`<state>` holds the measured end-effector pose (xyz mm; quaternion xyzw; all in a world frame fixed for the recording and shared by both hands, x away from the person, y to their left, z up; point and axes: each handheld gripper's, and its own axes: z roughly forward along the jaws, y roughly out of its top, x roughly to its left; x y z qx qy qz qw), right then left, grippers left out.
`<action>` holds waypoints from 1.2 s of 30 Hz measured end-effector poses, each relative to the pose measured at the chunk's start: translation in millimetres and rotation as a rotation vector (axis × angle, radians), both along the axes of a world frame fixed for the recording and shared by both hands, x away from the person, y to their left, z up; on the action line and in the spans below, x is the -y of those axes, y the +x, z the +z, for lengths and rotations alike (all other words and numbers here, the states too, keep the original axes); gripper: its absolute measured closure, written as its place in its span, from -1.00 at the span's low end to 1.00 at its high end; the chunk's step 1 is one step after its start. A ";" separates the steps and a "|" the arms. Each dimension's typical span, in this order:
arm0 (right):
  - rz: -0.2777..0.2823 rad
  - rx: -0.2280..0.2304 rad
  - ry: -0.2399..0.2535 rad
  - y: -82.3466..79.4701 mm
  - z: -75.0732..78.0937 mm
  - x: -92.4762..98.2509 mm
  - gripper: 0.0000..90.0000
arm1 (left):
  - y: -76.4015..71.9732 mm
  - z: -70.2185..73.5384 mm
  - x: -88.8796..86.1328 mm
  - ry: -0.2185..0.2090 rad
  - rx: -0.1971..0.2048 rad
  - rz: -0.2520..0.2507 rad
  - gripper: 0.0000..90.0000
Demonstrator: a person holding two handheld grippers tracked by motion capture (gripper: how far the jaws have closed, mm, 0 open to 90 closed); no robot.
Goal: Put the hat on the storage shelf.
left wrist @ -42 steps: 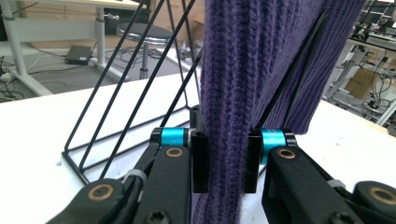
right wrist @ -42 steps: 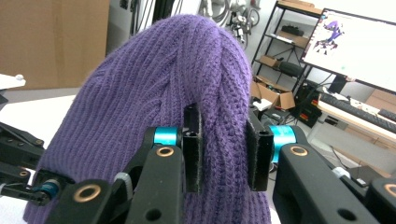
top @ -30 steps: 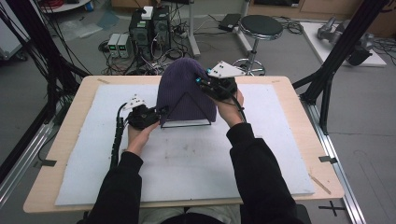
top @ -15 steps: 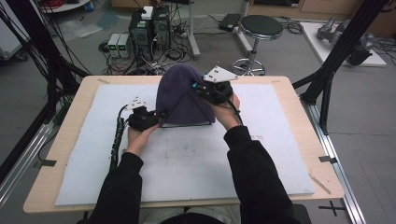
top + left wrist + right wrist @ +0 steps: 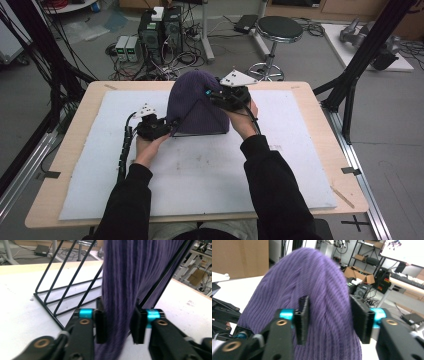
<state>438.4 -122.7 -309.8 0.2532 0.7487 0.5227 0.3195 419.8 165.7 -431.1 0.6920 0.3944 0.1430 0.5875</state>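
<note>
White-padded tabletop [image 5: 210,170], lab clutter behind. Purple knit hat [image 5: 196,102] sits draped over black wire rack [image 5: 53,293] mid-table; looks mostly seated, hem probably still needs tugging down. Left gripper [image 5: 117,325] fingers pinch the hem fabric. Right gripper [image 5: 332,320] fingers straddle the crown, part open; contact unclear. Rack wires are plain in left gripper view, barely visible from high view.

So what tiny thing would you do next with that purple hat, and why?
Probably close the right tool on the purple knit beanie and tug it further down. The beanie is draped over a black wire rack. The left tool already pinches the hem low down, while the right one's jaws stand apart around the beanie's upper side, gripping nothing yet.
</note>
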 end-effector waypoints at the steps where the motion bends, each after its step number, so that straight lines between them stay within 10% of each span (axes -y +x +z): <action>1: -0.010 -0.008 0.002 -0.7 0.5 0.9 0.05 | -0.5 0.8 -0.5 -0.006 -0.001 -0.001 0.52; 7: -0.068 0.032 0.078 -6.9 6.8 3.6 -0.38 | -6.3 11.2 2.6 -0.005 0.013 0.034 0.23; 12: -0.087 -0.022 0.101 -5.4 7.5 9.9 -0.58 | -11.9 20.9 2.1 -0.043 0.032 0.049 -0.01; 36: -0.184 -0.062 0.141 -23.5 17.8 76.0 -0.73 | -44.6 49.0 -17.7 -0.071 0.150 0.187 -0.50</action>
